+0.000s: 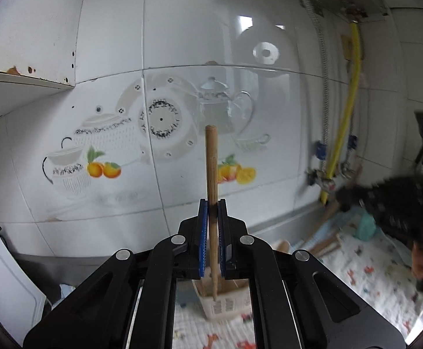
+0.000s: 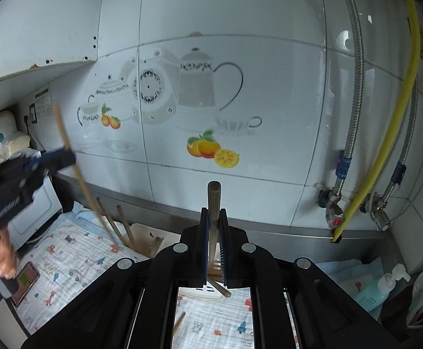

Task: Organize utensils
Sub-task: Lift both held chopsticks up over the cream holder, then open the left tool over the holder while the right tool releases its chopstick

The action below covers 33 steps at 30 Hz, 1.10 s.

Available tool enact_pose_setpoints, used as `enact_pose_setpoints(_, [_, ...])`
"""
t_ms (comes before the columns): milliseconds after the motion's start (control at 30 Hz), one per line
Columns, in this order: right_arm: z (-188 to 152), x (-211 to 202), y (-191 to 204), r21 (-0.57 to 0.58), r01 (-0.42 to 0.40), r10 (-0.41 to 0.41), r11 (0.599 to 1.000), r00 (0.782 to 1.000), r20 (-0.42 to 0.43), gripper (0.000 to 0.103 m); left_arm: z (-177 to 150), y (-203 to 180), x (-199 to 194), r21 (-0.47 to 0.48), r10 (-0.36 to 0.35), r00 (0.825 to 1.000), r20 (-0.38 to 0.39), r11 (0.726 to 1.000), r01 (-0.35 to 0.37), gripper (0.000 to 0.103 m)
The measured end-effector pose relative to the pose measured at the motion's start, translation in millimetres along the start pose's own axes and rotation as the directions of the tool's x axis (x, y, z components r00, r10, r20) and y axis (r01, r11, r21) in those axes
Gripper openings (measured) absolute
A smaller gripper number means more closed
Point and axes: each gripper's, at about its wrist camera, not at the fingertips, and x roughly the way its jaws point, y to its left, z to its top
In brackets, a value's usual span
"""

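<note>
My left gripper [image 1: 212, 208] is shut on a wooden chopstick [image 1: 211, 157] that stands upright; its lower tip hangs over a cream utensil holder [image 1: 224, 305]. The right wrist view shows this gripper [image 2: 56, 157] at the left with its chopstick [image 2: 77, 171] slanting down toward the holder [image 2: 144, 238], which has two wooden sticks [image 2: 121, 224] in it. My right gripper [image 2: 213, 216] is shut on a thicker wooden stick [image 2: 213, 200] held upright. The left wrist view shows the right gripper [image 1: 386, 203] blurred at the right edge.
A patterned cloth [image 2: 66, 258] covers the counter, with a phone [image 2: 25, 279] on its left. More wooden utensils [image 1: 325, 244] lie on the cloth. A blue pump bottle [image 2: 377, 288] stands at the right. Pipes and a yellow hose [image 2: 386, 145] run down the tiled wall.
</note>
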Motion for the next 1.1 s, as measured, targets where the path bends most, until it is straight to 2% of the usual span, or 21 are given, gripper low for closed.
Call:
enact_pose_setpoints(200, [-7, 14, 0, -0.009, -0.003, 0.003, 1.000, 1.000, -0.026, 0.007, -2, 9, 27, -0.057, -0.014, 1.000, -0.023, 0.998, 0.013, 0.005])
enact_pose_setpoints(467, [-20, 30, 0, -0.004, -0.008, 0.008, 1.000, 0.997, -0.071, 0.007, -27, 7, 48, -0.047, -0.036, 0.993, -0.108, 0.998, 0.031, 0.007])
enact_pose_setpoints(633, [-26, 36, 1, 0.003, -0.007, 0.008, 1.000, 0.996, -0.085, 0.007, -31, 2, 45, -0.031, -0.055, 0.993, -0.105, 0.998, 0.052, 0.009])
enact_pose_setpoints(700, [-27, 35, 1, 0.001, -0.008, 0.008, 1.000, 0.996, -0.085, 0.009, -30, -1, 41, -0.017, -0.053, 0.993, -0.102, 0.999, 0.051, 0.011])
enact_pose_setpoints(733, [-27, 33, 1, 0.003, -0.001, 0.002, 1.000, 0.997, -0.078, 0.015, -29, -1, 38, -0.015, -0.055, 0.994, -0.099, 0.998, 0.054, 0.012])
enact_pose_setpoints(767, [-28, 30, 1, 0.004, 0.002, -0.002, 1.000, 0.998, -0.071, 0.022, -28, -1, 35, -0.015, -0.054, 0.994, -0.096, 0.998, 0.053, 0.030])
enact_pose_setpoints(800, [-28, 26, 0, 0.007, 0.004, -0.004, 1.000, 0.998, -0.063, 0.024, -28, -1, 28, -0.014, -0.039, 0.996, -0.079, 0.999, 0.038, 0.058])
enact_pose_setpoints(833, [-28, 23, 0, 0.009, 0.005, -0.004, 1.000, 0.998, -0.057, 0.025, -27, 0, 22, -0.013, -0.021, 0.998, -0.057, 1.000, 0.020, 0.064])
enact_pose_setpoints(967, [-34, 2, 2, 0.012, 0.004, -0.003, 1.000, 1.000, -0.031, 0.027, -27, 1, 0, -0.009, -0.020, 0.999, -0.036, 1.000, 0.019, 0.064])
enact_pose_setpoints(1100, [-52, -22, 9, 0.000, 0.018, -0.018, 1.000, 1.000, -0.014, 0.032, -40, 5, -25, -0.023, -0.013, 0.999, -0.035, 1.000, 0.012, 0.065])
